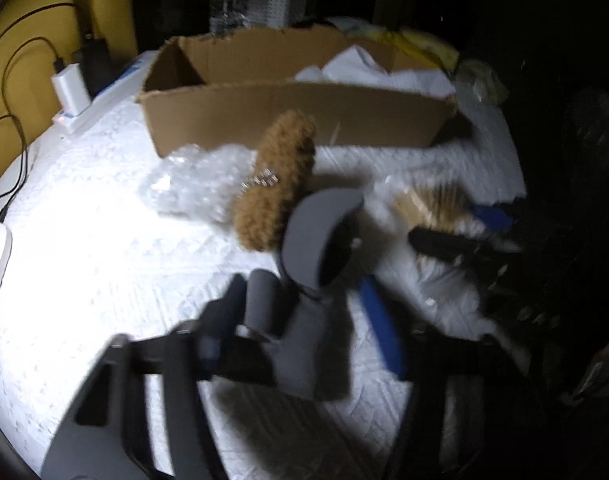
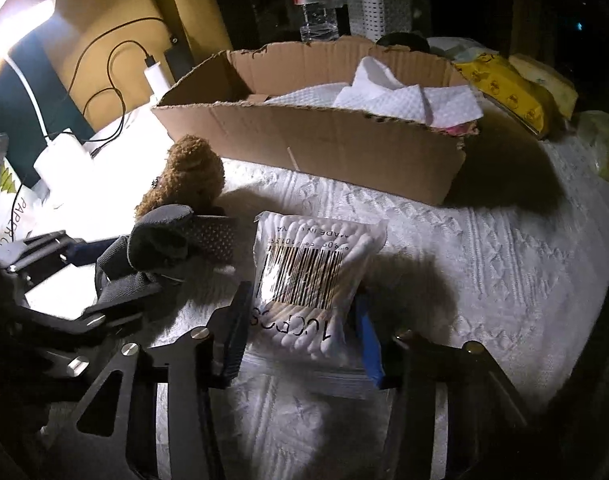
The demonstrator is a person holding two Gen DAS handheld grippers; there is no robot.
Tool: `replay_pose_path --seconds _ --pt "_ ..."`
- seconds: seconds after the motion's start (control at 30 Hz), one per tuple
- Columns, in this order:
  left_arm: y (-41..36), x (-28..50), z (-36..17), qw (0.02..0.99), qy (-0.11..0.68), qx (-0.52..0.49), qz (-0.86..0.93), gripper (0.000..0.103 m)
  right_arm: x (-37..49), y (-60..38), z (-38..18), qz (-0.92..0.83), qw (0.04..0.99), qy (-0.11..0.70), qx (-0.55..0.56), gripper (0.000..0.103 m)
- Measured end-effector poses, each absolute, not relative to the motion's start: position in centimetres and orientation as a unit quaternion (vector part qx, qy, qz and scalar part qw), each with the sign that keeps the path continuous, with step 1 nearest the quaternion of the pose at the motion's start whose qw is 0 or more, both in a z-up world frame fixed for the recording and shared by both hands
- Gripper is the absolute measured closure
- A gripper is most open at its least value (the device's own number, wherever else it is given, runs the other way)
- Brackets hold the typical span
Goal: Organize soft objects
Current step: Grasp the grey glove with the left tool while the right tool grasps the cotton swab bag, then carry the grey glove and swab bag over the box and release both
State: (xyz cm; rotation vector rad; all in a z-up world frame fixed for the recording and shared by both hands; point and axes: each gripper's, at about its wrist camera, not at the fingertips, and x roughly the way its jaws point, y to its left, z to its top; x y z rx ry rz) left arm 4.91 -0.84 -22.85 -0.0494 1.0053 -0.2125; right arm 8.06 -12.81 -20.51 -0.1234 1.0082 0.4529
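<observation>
A dim scene on a white quilted bed is shown. A grey fabric item, seemingly a sock, is clamped between the fingers of the left gripper, raised above the bedding. A clear bag of cotton swabs is held between the blue-padded fingers of the right gripper, low over the bed. A brown plush toy is seen just before an open cardboard box, in which white paper towels are laid.

One cardboard box, one brown plush, one cotton-swab pack, one bottle.
</observation>
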Motion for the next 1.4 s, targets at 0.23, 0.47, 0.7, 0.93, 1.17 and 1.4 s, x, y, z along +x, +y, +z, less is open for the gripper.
replay_pose_path --seconds 0.23,0.47,0.7,0.93,1.17,1.4 --pt "-1.7 4.3 -22.7 0.873 0.472 -0.013 -0.119 0.076 7.9 -14.3 -19.2 0.210 0.859 0.464 -0.048 0.054" --pt "-2.5 3.6 -20.9 0.883 0.451 -0.016 -0.129 0.077 7.6 -15.1 -17.7 0.209 0.867 0.450 -0.044 0.054" --pt "-2.8 3.3 -18.6 0.891 0.432 -0.022 -0.133 0.077 7.2 -15.9 -16.0 0.206 0.875 0.435 -0.042 0.054" --pt "-2.7 3.0 -16.3 0.903 0.408 -0.031 -0.133 0.077 7.0 -16.4 -14.4 0.206 0.882 0.423 -0.041 0.054" --pt "-1.8 3.1 -14.2 0.914 0.384 -0.041 -0.122 0.077 7.1 -16.7 -13.0 0.205 0.887 0.411 -0.041 0.054" --pt "-0.9 3.2 -12.6 0.922 0.368 -0.049 -0.115 0.077 7.4 -16.5 -11.9 0.208 0.891 0.401 -0.043 0.054"
